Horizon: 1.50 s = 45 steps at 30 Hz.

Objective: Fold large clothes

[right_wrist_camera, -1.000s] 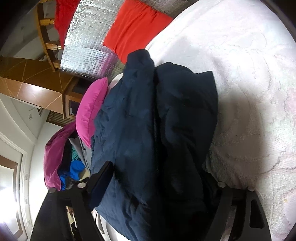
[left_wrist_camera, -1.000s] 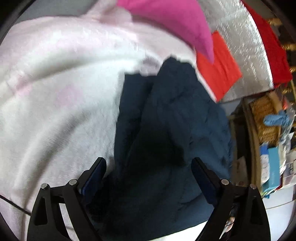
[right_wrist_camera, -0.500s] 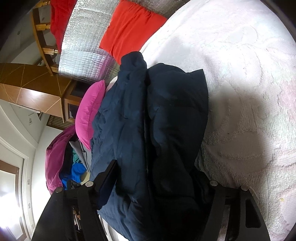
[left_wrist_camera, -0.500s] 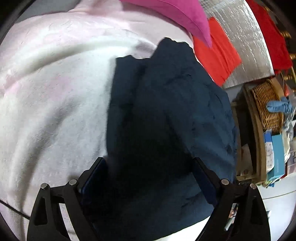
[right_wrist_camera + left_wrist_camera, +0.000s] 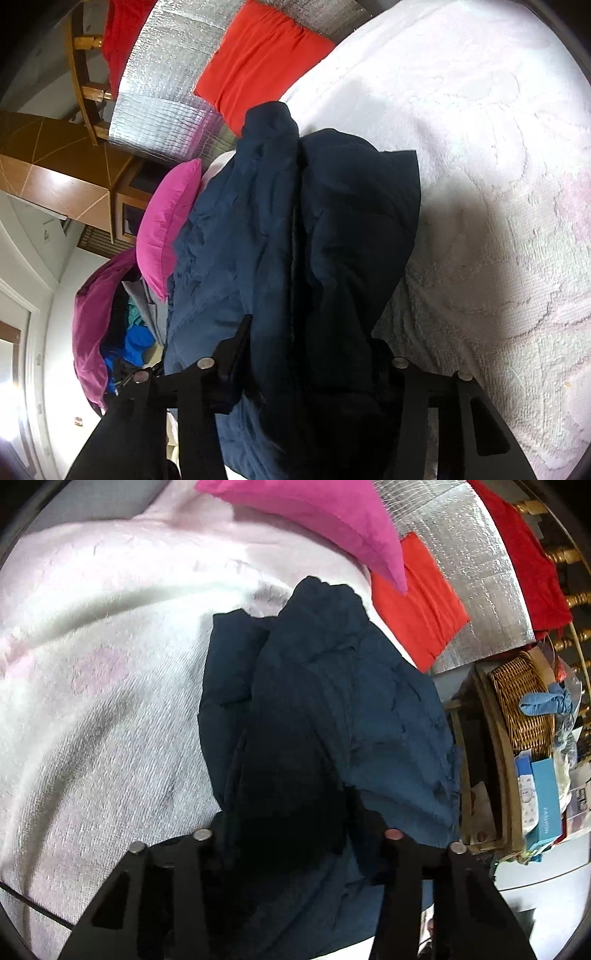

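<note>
Now that the jaws of both the left gripper (image 5: 295, 834) and right gripper (image 5: 314, 354) have just closed onto the navy jacket (image 5: 332, 709), you can begin the next fold across the bed (image 5: 498, 184).

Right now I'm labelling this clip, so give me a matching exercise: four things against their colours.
Things:
1. jacket
2. cushion
3. bed cover
4. folded cloth

Colours:
A. orange-red
B. white with pale pink
C. navy blue
D. bright pink

Pairs: 1-C, 2-D, 3-B, 4-A
</note>
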Each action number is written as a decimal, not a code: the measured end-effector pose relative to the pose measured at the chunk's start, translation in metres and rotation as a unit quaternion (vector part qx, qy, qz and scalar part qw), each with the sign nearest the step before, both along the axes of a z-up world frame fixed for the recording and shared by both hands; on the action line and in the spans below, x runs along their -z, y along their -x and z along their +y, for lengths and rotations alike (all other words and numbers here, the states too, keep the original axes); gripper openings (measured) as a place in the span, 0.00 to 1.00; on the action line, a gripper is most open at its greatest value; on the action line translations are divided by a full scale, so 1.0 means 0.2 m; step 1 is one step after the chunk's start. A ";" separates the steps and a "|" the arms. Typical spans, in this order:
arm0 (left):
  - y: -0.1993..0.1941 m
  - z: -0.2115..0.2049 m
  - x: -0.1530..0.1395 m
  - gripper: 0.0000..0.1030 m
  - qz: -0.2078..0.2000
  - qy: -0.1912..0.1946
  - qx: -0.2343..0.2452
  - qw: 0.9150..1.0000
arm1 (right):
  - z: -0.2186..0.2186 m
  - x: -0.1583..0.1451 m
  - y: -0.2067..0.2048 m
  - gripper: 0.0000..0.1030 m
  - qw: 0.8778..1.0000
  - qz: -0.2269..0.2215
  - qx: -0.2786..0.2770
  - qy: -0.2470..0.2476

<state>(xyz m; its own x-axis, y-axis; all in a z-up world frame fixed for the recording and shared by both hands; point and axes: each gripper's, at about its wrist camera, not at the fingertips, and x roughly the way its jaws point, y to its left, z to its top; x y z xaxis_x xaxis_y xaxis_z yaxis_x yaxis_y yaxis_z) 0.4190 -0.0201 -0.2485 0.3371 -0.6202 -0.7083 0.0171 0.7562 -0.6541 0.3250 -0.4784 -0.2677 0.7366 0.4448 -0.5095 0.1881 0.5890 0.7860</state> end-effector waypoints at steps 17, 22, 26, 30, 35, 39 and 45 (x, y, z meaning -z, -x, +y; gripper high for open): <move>0.18 0.01 -0.13 0.26 -0.032 -0.017 -0.021 0.999 | 0.06 -0.12 0.08 0.37 0.999 -0.016 0.013 0.039; 0.25 0.05 -0.15 0.26 -0.032 -0.025 -0.022 0.999 | 0.09 -0.13 0.15 0.37 0.999 -0.015 0.005 0.041; 0.31 0.09 -0.15 0.26 -0.029 -0.030 -0.023 0.999 | 0.13 -0.14 0.20 0.37 0.999 -0.018 0.001 0.041; 0.37 0.12 -0.16 0.26 -0.029 -0.034 -0.023 0.999 | 0.16 -0.16 0.26 0.37 0.999 -0.023 -0.004 0.040; 0.42 0.13 -0.15 0.26 -0.023 -0.040 -0.024 0.999 | 0.19 -0.16 0.35 0.36 0.999 -0.029 -0.004 0.038; 0.41 0.11 -0.10 0.32 -0.014 -0.058 -0.024 0.998 | 0.18 -0.11 0.38 0.41 0.999 -0.017 0.001 0.029; 0.38 0.13 -0.01 0.63 0.018 -0.077 -0.048 0.996 | 0.15 -0.04 0.37 0.58 0.999 0.017 0.015 0.023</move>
